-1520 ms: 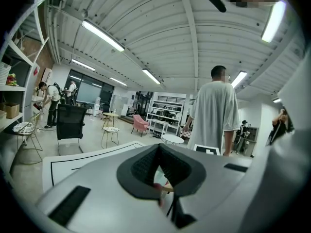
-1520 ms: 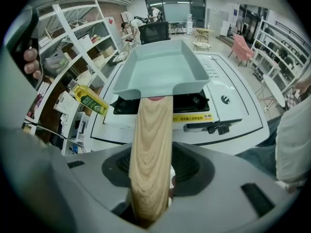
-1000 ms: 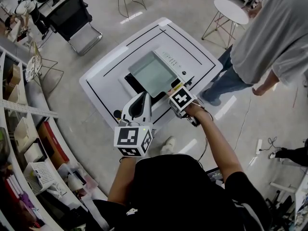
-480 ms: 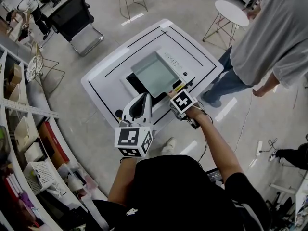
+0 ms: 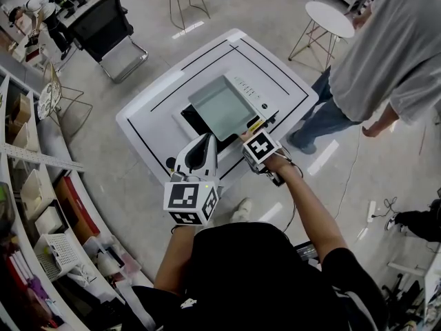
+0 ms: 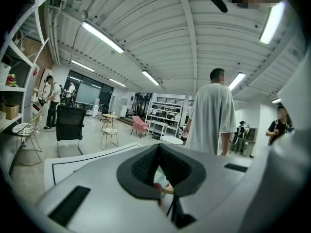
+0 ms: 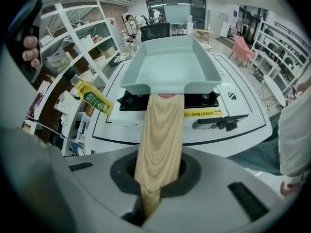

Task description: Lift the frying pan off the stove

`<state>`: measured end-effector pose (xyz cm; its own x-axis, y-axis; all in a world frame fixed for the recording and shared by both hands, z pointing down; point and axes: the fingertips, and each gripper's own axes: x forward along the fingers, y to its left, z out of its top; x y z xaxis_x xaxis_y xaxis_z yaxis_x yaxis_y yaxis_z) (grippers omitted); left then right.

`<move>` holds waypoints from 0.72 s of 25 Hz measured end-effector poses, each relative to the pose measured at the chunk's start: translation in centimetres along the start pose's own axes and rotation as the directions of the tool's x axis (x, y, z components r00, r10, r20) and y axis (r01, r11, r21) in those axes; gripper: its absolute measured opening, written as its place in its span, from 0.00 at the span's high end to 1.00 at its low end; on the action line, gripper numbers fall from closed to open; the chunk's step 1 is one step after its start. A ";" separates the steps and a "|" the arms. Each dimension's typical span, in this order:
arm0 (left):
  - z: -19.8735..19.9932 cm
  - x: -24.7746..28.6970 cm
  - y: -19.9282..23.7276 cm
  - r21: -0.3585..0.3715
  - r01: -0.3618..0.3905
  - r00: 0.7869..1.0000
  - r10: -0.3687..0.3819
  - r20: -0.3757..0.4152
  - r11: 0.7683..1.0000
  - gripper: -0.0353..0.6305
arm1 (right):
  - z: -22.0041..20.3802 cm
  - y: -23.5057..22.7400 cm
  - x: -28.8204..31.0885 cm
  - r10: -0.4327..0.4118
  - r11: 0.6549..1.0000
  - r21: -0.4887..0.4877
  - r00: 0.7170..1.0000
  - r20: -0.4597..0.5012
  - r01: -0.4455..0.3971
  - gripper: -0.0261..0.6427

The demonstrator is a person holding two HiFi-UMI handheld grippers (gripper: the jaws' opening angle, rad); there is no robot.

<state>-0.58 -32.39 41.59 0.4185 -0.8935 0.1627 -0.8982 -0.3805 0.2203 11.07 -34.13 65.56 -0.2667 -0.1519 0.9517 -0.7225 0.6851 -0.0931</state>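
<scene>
A square grey-green frying pan [image 5: 220,107] sits over the black burner of a white table stove [image 5: 187,123]. Its light wooden handle [image 7: 159,140] runs toward me and into my right gripper [image 5: 251,132], which is shut on it. In the right gripper view the pan [image 7: 170,64] fills the middle, with the stove [image 7: 206,100] showing under it, and the right gripper [image 7: 150,198] clamps the handle's end. My left gripper [image 5: 205,139] hangs above the table's front edge, left of the handle. It points up into the room, and in its own view the left gripper [image 6: 158,171] is shut on nothing.
The stove stands on a white table [image 5: 279,74] with black outlines. A person in a grey shirt [image 5: 386,54] stands close at its right side. A yellow bottle [image 7: 92,97] and shelves [image 5: 27,185] are at the left; a black chair [image 5: 103,23] and a round stool [image 5: 331,16] stand behind.
Almost nothing moves: the right gripper stays at the pan's handle, the left gripper holds still, and the view has shifted slightly.
</scene>
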 end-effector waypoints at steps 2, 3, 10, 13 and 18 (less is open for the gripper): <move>0.1 -0.2 0.0 0.001 0.002 1.000 -0.002 0.003 1.000 0.93 | 0.0 -0.1 0.0 -0.014 1.000 0.001 1.000 0.002 0.014 0.94; 0.2 -0.3 0.0 0.002 0.003 1.000 -0.003 0.005 1.000 0.93 | -0.1 -0.1 -0.1 -0.021 1.000 0.001 1.000 0.005 0.021 0.94; 0.8 -1.0 0.3 0.008 0.008 1.000 -0.008 0.015 1.000 0.93 | -0.3 1.0 -1.4 -0.039 0.999 0.010 0.999 -0.002 0.039 0.94; 0.9 -1.2 0.2 0.011 0.015 1.000 -0.015 0.017 1.000 0.93 | -0.3 0.4 -1.5 -0.070 0.997 0.021 0.997 0.017 0.070 0.94; 1.0 -1.6 0.0 0.017 0.032 0.999 -0.033 0.019 0.999 0.93 | 0.6 2.1 -3.3 -0.045 0.998 0.047 0.996 0.071 0.042 0.94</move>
<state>-1.37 -31.18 40.39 0.4450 -0.8849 0.1373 -0.8863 -0.4133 0.2090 10.04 -32.61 62.00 -0.2783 -0.2324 0.9320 -0.7621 0.6440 -0.0670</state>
